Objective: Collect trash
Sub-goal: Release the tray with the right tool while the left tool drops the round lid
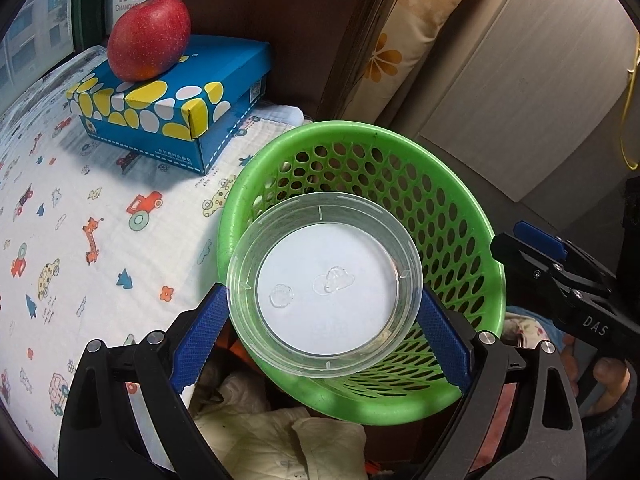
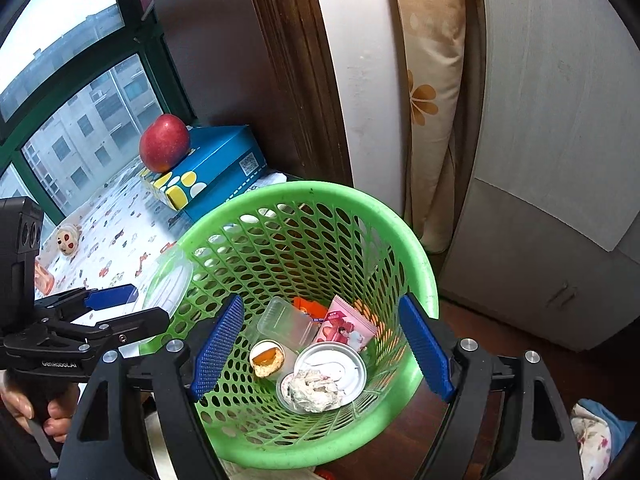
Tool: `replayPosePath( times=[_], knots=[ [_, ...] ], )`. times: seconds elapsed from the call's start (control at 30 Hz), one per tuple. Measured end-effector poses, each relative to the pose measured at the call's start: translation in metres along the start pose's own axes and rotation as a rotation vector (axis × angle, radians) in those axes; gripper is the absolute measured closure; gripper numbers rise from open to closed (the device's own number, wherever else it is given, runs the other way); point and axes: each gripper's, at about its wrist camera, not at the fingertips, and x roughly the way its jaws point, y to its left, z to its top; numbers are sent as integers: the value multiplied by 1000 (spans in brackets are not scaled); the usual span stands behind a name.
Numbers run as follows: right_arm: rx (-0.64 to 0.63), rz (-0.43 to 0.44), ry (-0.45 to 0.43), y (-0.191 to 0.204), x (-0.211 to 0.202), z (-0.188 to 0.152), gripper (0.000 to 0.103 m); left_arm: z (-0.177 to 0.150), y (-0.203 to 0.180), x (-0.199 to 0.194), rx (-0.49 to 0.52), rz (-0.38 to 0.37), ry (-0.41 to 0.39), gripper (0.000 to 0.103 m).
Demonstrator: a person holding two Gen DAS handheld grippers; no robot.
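On the black arm at 4 o'clock in the left wrist view reads "DAS"; the other arm, in the right wrist view, reads "GenRobot.AI". A carton behind the apple (image 1: 149,37) shows "长虹". The apple sits on a blue box (image 1: 176,104) at 11 o'clock. The left hand-held gripper (image 1: 324,320) is clenched on a clear lid (image 1: 324,284) over the green basket (image 2: 420,264). The right hand-held gripper (image 2: 322,348) stands released, empty, above the basket's trash.
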Motion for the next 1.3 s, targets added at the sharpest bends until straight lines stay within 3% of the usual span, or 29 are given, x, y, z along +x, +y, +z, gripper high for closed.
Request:
replayPosePath(
  times=[0.9,1.3],
  knots=[
    [24,18,-14,-2,-7,-6,26,0,0,-1,-34,-35,-7,9],
    [10,60,-13,19,-12,-14,26,-11,17,-35,-51,35,-67,9]
  ],
)
